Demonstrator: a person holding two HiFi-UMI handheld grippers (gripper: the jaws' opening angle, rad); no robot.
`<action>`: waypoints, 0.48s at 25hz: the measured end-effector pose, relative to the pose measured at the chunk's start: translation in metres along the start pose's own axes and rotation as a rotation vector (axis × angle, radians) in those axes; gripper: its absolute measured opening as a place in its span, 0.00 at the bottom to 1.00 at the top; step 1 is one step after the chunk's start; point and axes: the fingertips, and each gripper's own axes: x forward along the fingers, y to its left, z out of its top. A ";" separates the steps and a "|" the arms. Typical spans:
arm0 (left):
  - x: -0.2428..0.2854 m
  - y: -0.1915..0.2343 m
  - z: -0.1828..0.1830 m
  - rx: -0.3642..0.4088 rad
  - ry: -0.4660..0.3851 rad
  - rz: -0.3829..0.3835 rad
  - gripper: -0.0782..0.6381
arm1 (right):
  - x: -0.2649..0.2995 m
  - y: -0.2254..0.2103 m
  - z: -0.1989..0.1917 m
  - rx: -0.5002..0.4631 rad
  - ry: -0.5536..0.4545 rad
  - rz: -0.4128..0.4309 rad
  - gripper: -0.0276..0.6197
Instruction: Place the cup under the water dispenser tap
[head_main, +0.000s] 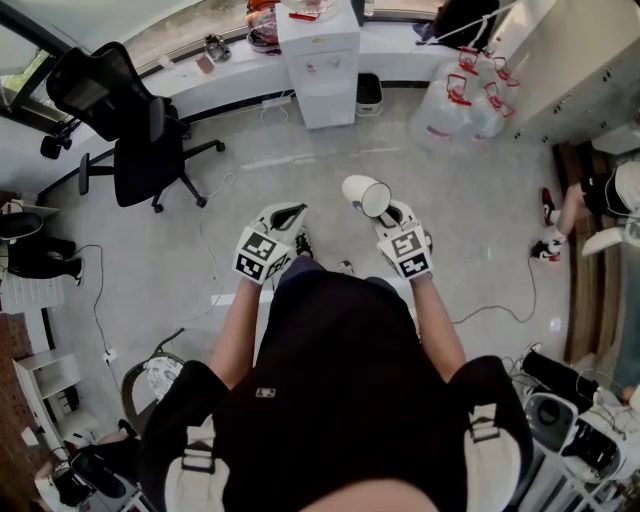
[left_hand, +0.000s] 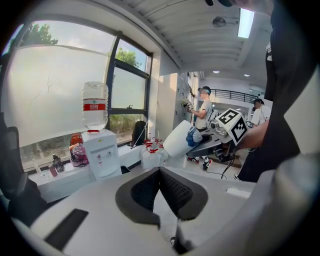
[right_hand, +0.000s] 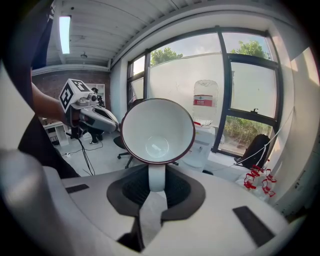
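One handle (right_hand: 156, 178) pinched in our right gripper (head_main: 388, 214) keeps the white cup (head_main: 367, 195) in the air, well apart from the water dispenser (head_main: 322, 62), ready for carrying; our left gripper (head_main: 286, 216) is closed and empty.

The cup (right_hand: 157, 131) hides most of the water dispenser (right_hand: 202, 145) in the right gripper view. In the head view the dispenser's tap (head_main: 322, 68) is too small to tell.

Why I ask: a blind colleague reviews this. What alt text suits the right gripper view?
The right claw grips a white cup by its handle, the empty-looking inside facing the camera. Behind it, a white water dispenser with a bottle on top stands by large windows.
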 end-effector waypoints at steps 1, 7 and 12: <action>0.000 0.001 0.000 0.000 0.002 0.001 0.10 | 0.000 -0.002 0.000 0.000 -0.001 -0.002 0.10; 0.003 0.006 0.003 0.000 0.006 0.007 0.10 | 0.002 -0.011 0.001 0.011 0.003 -0.007 0.10; 0.006 0.014 0.002 -0.008 0.013 0.006 0.10 | 0.009 -0.015 -0.001 0.028 0.013 -0.010 0.10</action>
